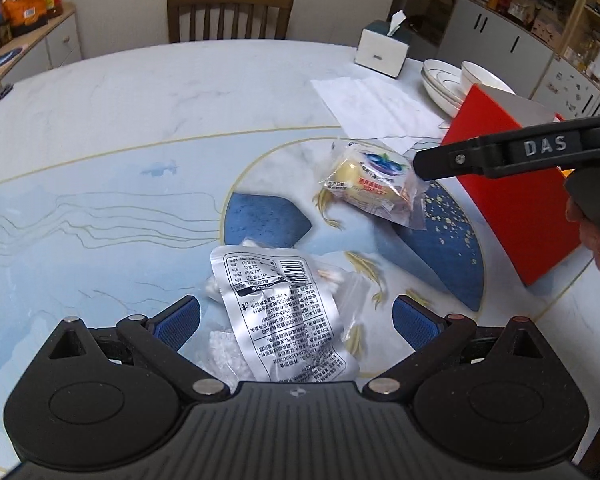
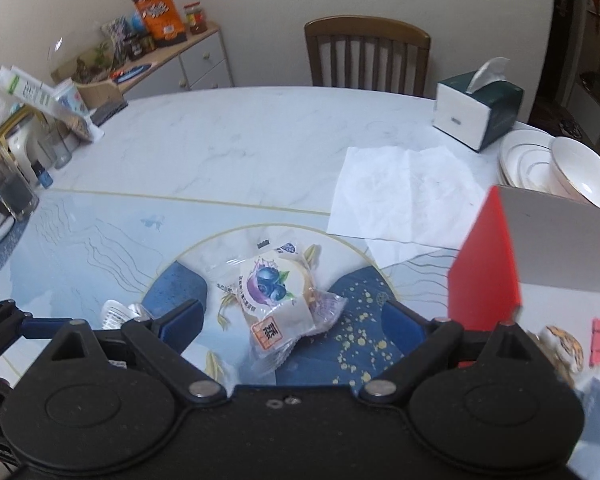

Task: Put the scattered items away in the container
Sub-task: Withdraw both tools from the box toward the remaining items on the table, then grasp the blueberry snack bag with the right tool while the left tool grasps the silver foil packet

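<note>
— Marbled round tabletop (image 1: 148,92) under both cameras; wooden chair (image 1: 230,16) behind, tissue box (image 2: 476,114) and stacked plates (image 2: 524,160) off to the right side.

— And the container?

— Red box (image 1: 512,200), on the right of the tabletop, open side up; already some bits inside, seen at the edge of the right wrist view. Unfolded white napkin (image 2: 400,196) just behind it.

— Scattered items?

— Two visible. Silver foil packet (image 1: 284,316), lying over some clear bags with white contents, directly between the jaws of the left gripper (image 1: 296,320); long axis running roughly along the fingers, pointing away. Then a blueberry bun in clear wrap (image 2: 276,300), centred between the jaws of the right gripper (image 2: 292,320), long axis slightly diagonal to the fingers.

— Jaws?

— Spread wide on both sides, nothing pinched, blue pads clear of either wrapper.

— Which hand for which?

— Probably right for the bun: nearer to it and nearer to the red box. Left lined up on the foil packet, farther from the box. Likely needs a short drop straight down before closing on either.
</note>
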Tool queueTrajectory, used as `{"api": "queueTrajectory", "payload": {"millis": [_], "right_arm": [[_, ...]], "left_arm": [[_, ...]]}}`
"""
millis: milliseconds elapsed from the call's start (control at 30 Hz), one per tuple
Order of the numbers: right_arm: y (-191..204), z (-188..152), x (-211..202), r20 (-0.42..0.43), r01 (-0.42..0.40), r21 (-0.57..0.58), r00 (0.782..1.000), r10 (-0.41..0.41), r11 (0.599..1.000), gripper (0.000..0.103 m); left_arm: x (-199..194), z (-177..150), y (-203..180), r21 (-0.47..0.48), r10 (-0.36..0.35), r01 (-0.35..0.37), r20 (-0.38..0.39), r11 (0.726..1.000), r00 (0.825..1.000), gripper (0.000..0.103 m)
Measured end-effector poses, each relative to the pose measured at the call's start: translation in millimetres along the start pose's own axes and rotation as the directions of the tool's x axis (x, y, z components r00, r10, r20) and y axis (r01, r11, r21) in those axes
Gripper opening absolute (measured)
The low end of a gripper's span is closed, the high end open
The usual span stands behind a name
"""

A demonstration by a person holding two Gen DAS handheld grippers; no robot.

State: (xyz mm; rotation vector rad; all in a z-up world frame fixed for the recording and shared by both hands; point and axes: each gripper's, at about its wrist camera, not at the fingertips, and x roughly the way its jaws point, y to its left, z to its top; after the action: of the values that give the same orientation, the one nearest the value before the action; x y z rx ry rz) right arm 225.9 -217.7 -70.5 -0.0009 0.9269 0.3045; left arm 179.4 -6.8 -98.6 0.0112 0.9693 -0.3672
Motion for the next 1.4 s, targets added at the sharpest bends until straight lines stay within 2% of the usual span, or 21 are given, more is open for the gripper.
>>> {"api": "queueTrajectory", "payload": {"millis": [233,533,667,767,833,867,1100,1200,1300,1400], "right_arm": [[6.3,8.3,28.3,-0.031,-0.003,-0.054,1.000,0.001,0.999,0.096],[9.5,14.7,60.5,-0.076,-0.001,-0.111,0.997,-0.007,0.994,0.095],[8.9,12.8,66.3,-0.090,0.000,-0.119,0.996,-0.010,0.993,0.090],[8.2,11.8,68.1,-0.096,-0.007,-0.118,0.995,-0.004,0.993,0.087],[9.0,11.0,69.1,-0.099,-0.010,-0.124,0.995,-0.002,0.992,0.084],[9.8,10.6,69.5,-0.100,-0.009,-0.130,0.995,-0.004,0.991,0.084],[11.4,9.5,66.1,-0.096,-0.008,-0.140,0.995,-0.006,0.990,0.074],[13.1,9.5,62.7,-0.094,-0.009,-0.139,0.996,-0.004,0.990,0.066],[14.8,8.6,58.6,-0.091,-0.011,-0.142,0.996,-0.002,0.990,0.053],[14.4,6.9,53.8,-0.093,0.004,-0.132,0.996,-0.017,0.991,0.052]], "left_arm": [[7.2,-0.5,2.7,-0.021,-0.013,0.013,-0.003,1.000,1.000,0.103],[15.4,-3.1,6.3,-0.012,0.047,-0.047,-0.030,0.999,0.998,0.102],[13.9,-3.8,7.7,-0.012,0.038,-0.039,-0.024,0.999,0.999,0.095],[14.8,-3.9,5.8,0.001,0.036,-0.036,-0.026,0.999,0.999,0.085],[15.5,-3.6,4.7,0.006,0.041,-0.041,-0.029,0.999,0.999,0.073],[15.7,-3.5,4.5,0.006,0.042,-0.042,-0.031,0.999,0.999,0.072],[14.2,-3.4,1.5,0.017,0.052,-0.051,-0.043,0.999,0.998,0.069],[13.7,-3.1,1.8,0.013,0.050,-0.049,-0.046,0.999,0.998,0.066],[13.3,-3.1,1.8,0.011,0.050,-0.049,-0.048,0.999,0.998,0.065],[10.8,-2.8,-0.3,0.020,0.047,-0.046,-0.043,0.999,0.998,0.062]]}}
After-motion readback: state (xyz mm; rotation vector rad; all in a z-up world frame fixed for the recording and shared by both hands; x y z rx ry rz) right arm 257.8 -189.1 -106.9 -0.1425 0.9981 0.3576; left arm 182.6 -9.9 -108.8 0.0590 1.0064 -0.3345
